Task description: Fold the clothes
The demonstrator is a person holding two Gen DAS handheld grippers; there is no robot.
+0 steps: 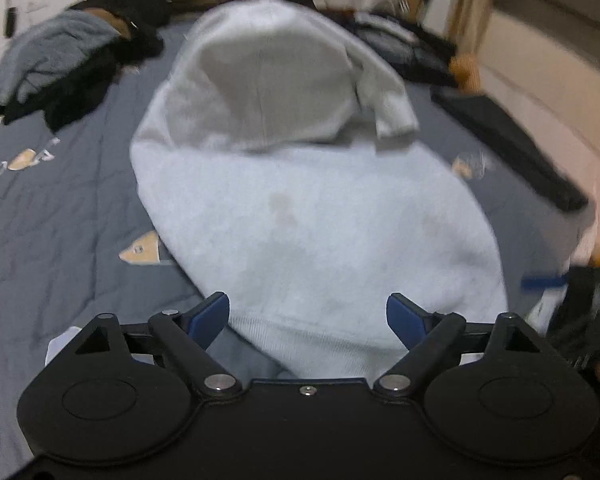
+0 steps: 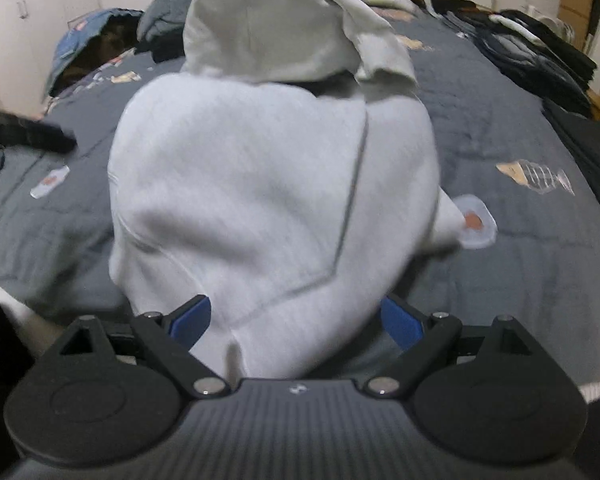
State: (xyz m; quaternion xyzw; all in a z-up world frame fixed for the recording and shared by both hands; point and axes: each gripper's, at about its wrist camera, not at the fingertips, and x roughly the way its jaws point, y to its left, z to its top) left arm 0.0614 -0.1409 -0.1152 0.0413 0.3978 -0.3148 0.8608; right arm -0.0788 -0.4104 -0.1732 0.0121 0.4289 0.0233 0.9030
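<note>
A white hoodie (image 1: 300, 220) lies on the grey bedspread (image 1: 60, 220) with its hood (image 1: 260, 88) at the far end. A sleeve cuff (image 1: 388, 104) is folded across near the hood. My left gripper (image 1: 308, 304) stands open over the ribbed hem, its blue pads (image 1: 210, 316) wide apart and the fabric lying loosely between them. In the right wrist view the same hoodie (image 2: 240, 180) fills the middle, a seam running down it. My right gripper (image 2: 296, 308) is open too, its pads (image 2: 400, 320) on either side of the near edge of the cloth without pressing it.
A heap of grey and black clothes (image 1: 60, 60) lies at the far left of the bed. Dark folded garments (image 2: 540, 56) are stacked along the right side, with a long black piece (image 1: 520, 148) nearer. A blurred dark shape (image 2: 24, 132) crosses the left edge.
</note>
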